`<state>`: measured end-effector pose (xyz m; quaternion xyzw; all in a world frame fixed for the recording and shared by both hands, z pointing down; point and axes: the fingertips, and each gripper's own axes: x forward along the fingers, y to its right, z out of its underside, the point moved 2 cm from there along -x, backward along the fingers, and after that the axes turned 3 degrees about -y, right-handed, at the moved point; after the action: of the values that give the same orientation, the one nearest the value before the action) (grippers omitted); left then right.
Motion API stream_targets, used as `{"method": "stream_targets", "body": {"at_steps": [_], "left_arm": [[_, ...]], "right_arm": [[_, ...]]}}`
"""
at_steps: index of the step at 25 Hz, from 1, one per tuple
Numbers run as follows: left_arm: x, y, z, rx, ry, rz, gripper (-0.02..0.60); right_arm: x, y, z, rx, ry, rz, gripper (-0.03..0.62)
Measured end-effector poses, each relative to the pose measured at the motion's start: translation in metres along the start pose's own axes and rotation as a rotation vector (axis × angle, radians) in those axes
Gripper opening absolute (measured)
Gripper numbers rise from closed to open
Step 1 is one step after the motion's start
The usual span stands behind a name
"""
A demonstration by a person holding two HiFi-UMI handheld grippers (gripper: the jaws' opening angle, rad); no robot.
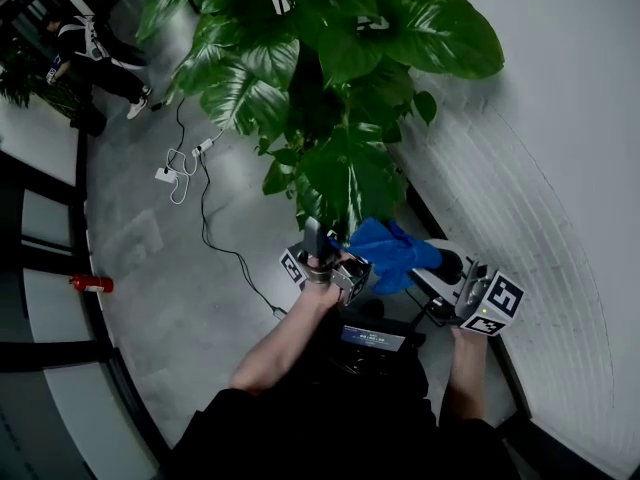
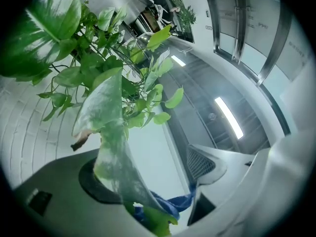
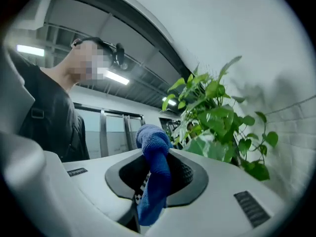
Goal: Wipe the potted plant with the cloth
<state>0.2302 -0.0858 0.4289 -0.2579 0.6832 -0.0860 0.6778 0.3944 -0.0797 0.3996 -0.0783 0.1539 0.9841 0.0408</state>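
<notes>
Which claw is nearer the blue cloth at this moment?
Right. The right claw is shut on the blue cloth. The left claw is open around a leaf of the potted plant, with the cloth just past its jaws.

cloth [image 1: 392, 251] before plant [image 1: 330, 88], wall [image 1: 545, 158] at right

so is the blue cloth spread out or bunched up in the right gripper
Bunched up: the cloth is pinched into a narrow wad between the fingers of the right gripper, its rounded end sticking out.
</notes>
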Motion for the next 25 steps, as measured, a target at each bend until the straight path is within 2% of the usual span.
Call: {"method": "stream_targets", "body": {"at_steps": [4,6,8,10,12,16,25], "left_arm": [[-0.004,0.001,0.012,-0.007,-0.027,-0.014,0.402],[-0.005,0.003,0.02,-0.011,-0.035,-0.02,0.402],[-0.004,0.005,0.025,-0.009,-0.041,-0.02,0.402],[-0.002,0.007,0.026,0.0,-0.045,-0.017,0.402],[0.0,0.008,0.025,0.012,-0.047,-0.018,0.402],[0.002,0.009,0.025,0.028,-0.049,-0.034,0.402],[-0.011,0.009,0.027,0.079,-0.038,-0.079,0.402]], "right_arm": [[-0.015,0.014,-0.077,-0.152,0.137,0.094,0.092],[-0.007,0.029,-0.095,-0.204,0.141,0.159,0.092],[0.009,0.047,-0.095,-0.206,0.115,0.2,0.092],[0.03,0.058,-0.08,-0.183,0.058,0.19,0.092],[0.051,0.058,-0.052,-0.18,-0.034,0.145,0.093],[0.062,0.03,0.001,-0.202,-0.173,0.028,0.092],[0.03,-0.026,0.065,-0.187,-0.254,-0.128,0.092]]}}
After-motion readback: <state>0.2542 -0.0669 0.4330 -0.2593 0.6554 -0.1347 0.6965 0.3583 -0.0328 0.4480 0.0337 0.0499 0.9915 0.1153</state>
